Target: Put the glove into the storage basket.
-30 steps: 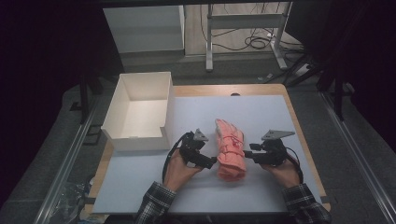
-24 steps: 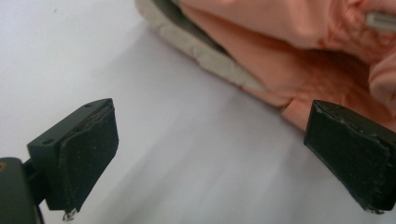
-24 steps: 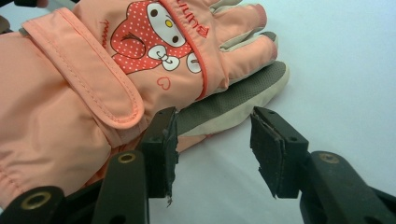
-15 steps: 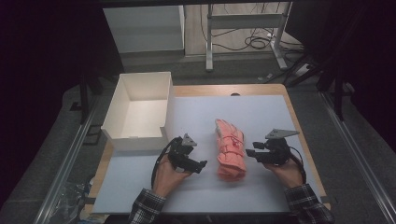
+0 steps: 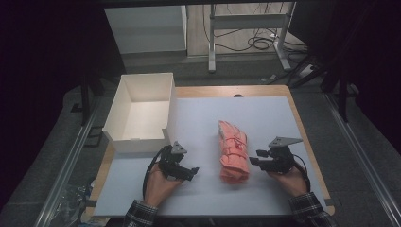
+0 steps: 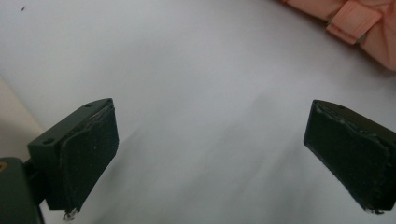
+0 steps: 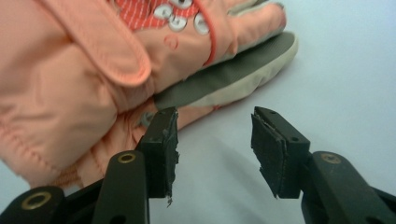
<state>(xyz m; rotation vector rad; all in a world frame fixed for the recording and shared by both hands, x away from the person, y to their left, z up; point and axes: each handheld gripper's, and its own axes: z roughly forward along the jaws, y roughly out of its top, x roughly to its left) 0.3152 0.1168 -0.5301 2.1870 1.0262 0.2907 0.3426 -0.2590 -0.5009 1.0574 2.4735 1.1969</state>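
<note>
A pair of pink gloves (image 5: pixel 232 152) lies stacked at the centre of a white table sheet (image 5: pixel 265 113). The right gripper (image 5: pixel 254 161) sits at the gloves' three o'clock, jaws parted, gripping nothing. The left gripper (image 5: pixel 194 173) rests at their nine o'clock, well apart, jaws wide and empty. A white box (image 5: pixel 138 142) stands at ten o'clock.
</note>
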